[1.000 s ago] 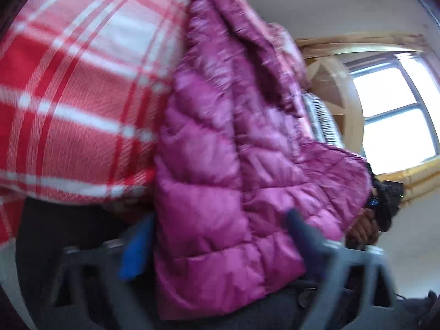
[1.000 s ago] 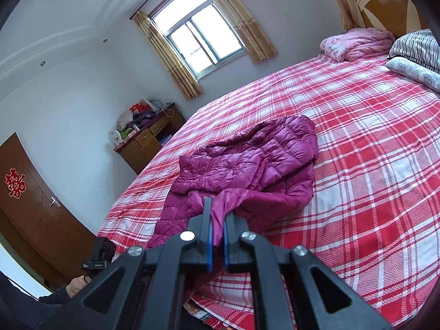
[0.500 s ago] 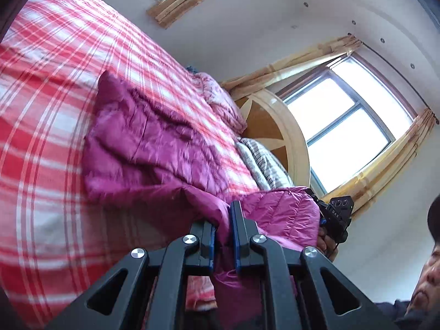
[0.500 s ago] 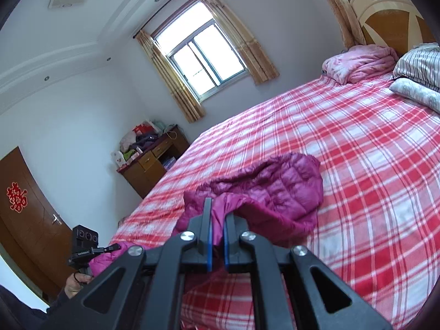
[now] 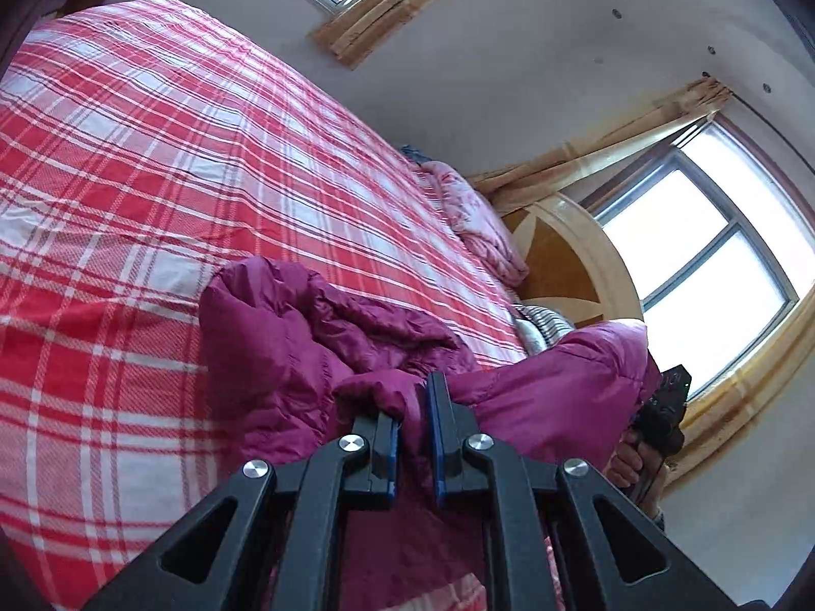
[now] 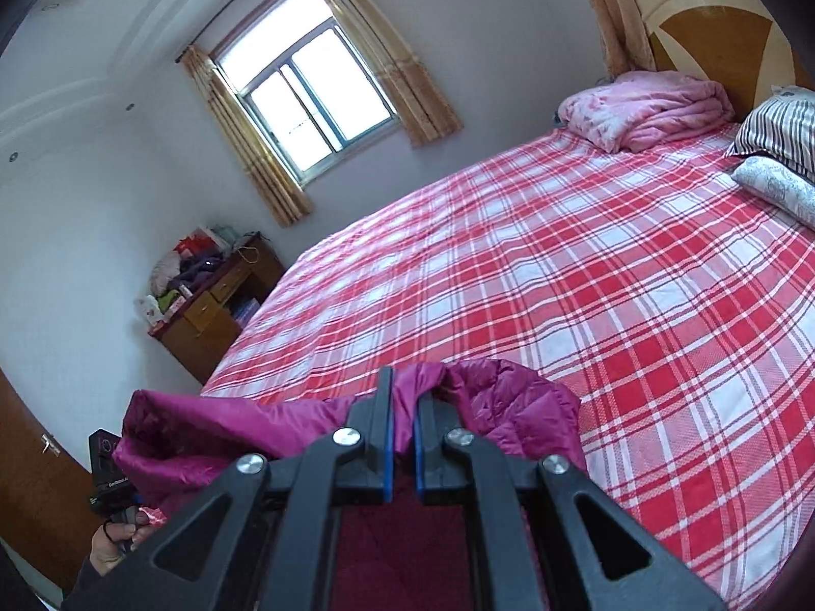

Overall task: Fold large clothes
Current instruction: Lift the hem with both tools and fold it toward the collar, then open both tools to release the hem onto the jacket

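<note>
Both grippers were pinching the magenta down jacket [image 5: 285, 351]. The left gripper [image 5: 413, 407] had just pressed together on a fold of its edge, and the right gripper [image 6: 403, 410] was pressed together on another fold. The jacket hung stretched between the two, its long axis running from one gripper to the other, while its far part lay on the near edge of the red plaid bed sheet [image 6: 586, 265], ahead of both grippers. Neither hand seemed nearer. I judged that the next move was to spread it flat. No writing could be read clearly.
</note>
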`<state>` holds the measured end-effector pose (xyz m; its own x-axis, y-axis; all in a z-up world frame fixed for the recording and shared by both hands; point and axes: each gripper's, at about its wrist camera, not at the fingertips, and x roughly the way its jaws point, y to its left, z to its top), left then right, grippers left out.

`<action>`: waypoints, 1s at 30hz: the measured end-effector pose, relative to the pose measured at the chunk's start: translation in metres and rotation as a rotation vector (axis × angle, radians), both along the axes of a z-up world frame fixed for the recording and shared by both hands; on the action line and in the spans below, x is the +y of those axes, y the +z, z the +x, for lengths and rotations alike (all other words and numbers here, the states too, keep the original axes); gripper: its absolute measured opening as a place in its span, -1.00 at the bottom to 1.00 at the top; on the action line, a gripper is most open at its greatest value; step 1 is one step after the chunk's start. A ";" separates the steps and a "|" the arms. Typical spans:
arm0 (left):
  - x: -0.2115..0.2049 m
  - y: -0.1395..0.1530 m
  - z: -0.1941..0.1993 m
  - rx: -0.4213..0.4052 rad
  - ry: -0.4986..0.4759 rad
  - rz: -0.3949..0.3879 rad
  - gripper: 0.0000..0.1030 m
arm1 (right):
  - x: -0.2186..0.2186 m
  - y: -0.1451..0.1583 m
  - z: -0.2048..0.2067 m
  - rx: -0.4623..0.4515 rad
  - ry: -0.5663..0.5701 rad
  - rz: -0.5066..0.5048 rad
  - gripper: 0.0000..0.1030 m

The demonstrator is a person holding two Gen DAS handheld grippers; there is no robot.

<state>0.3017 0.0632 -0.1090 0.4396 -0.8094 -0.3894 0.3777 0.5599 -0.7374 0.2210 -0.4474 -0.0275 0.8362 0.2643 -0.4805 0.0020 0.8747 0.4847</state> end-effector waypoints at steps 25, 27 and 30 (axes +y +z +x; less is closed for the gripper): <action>-0.114 0.004 -0.014 -0.383 0.090 0.556 0.98 | 0.116 -0.069 0.070 0.040 0.170 -0.416 0.44; -0.135 -0.011 -0.014 -0.392 0.073 0.618 0.98 | 0.131 -0.083 0.075 0.068 0.185 -0.514 0.44; -0.154 -0.028 -0.002 -0.380 0.068 0.654 0.98 | 0.131 -0.106 0.082 0.120 0.157 -0.589 0.44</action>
